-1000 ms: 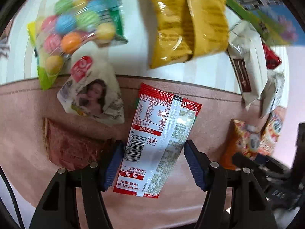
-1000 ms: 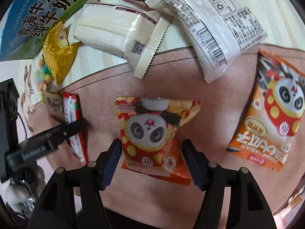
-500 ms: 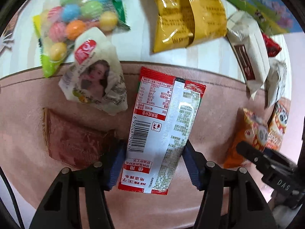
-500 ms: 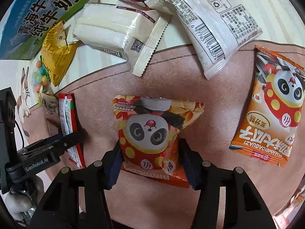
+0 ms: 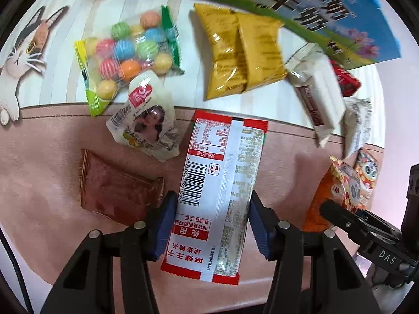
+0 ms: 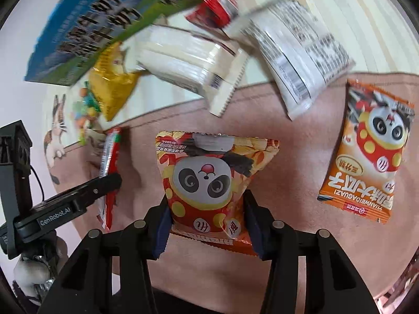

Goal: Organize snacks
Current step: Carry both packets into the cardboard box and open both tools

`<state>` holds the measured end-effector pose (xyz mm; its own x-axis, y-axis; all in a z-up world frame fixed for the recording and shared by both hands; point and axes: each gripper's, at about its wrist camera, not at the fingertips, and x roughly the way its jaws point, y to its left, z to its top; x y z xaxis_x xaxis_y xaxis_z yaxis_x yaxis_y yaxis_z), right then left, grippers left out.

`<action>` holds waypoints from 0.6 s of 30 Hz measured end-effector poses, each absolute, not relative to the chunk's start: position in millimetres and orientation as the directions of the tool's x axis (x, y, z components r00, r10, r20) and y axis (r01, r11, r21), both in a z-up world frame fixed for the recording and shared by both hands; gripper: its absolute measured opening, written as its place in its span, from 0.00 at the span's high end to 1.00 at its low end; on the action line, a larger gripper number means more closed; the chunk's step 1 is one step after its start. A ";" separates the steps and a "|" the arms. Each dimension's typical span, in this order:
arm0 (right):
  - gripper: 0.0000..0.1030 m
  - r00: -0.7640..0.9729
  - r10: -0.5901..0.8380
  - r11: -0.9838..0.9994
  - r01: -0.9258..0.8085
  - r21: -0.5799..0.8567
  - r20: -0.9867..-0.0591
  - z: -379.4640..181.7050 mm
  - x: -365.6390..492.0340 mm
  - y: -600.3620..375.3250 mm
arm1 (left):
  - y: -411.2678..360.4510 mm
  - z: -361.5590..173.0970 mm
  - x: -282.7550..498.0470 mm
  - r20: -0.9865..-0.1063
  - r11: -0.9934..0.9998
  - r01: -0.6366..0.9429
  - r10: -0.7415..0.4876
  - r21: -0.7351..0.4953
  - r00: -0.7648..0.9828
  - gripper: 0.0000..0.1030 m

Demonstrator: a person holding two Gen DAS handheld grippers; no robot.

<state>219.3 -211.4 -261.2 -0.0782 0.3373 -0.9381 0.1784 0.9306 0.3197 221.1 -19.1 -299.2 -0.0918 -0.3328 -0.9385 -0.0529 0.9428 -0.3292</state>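
A long red and white snack packet (image 5: 222, 172) with a barcode hangs over the pink mat (image 5: 39, 183). My left gripper (image 5: 212, 225) is closing, and its blue pads press the packet's two long edges. The right wrist view shows that packet (image 6: 110, 151) edge-on at the left. A puffy red and orange panda bag (image 6: 204, 172) sits between the pads of my right gripper (image 6: 208, 230), whose jaws are closing and squeezing its lower half. In the left wrist view the panda bag (image 5: 337, 183) is at the far right.
On the mat lie a second orange panda packet (image 6: 366, 157), a brown flat packet (image 5: 115, 191) and a white pouch (image 5: 144, 120). Beyond it are a bag of coloured candy balls (image 5: 123, 55), yellow bags (image 5: 241, 52), a cream wafer pack (image 6: 188, 60), a white packet (image 6: 301, 60) and a blue-green milk box (image 5: 314, 7).
Both grippers have narrowed onto their packets and risen. The red and white packet and the panda bag have come up with them, and more of the far milk box shows.
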 end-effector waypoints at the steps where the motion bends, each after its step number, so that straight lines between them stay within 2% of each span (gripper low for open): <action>1: 0.49 -0.073 0.345 0.929 0.170 0.329 -0.936 -256.5 220.8 -210.2 | -16.2 -294.7 226.5 -0.938 0.943 -0.044 -0.333 -0.330 -0.093 0.51; 5: 0.49 -0.061 0.345 0.931 0.146 0.334 -0.937 -246.1 228.3 -208.7 | -36.1 -300.7 242.7 -0.933 0.942 -0.017 -0.335 -0.335 -0.132 0.50; 8: 0.49 -0.077 0.343 0.931 0.160 0.328 -0.936 -254.8 232.3 -211.5 | -43.9 -331.7 249.7 -0.913 0.944 -0.045 -0.329 -0.328 -0.242 0.49; 10: 0.49 -0.095 0.343 0.929 0.178 0.323 -0.935 -264.9 233.1 -215.3 | -45.8 -340.1 254.2 -0.916 0.947 -0.051 -0.319 -0.316 -0.242 0.49; 14: 0.49 -0.111 0.333 0.932 0.190 0.309 -0.936 -273.2 231.4 -218.5 | -48.9 -325.1 258.8 -0.932 0.951 -0.042 -0.310 -0.308 -0.190 0.50; 18: 0.49 -0.101 0.340 0.928 0.197 0.316 -0.935 -268.7 228.9 -222.0 | -47.3 -297.7 254.7 -0.937 0.950 -0.022 -0.312 -0.312 -0.155 0.56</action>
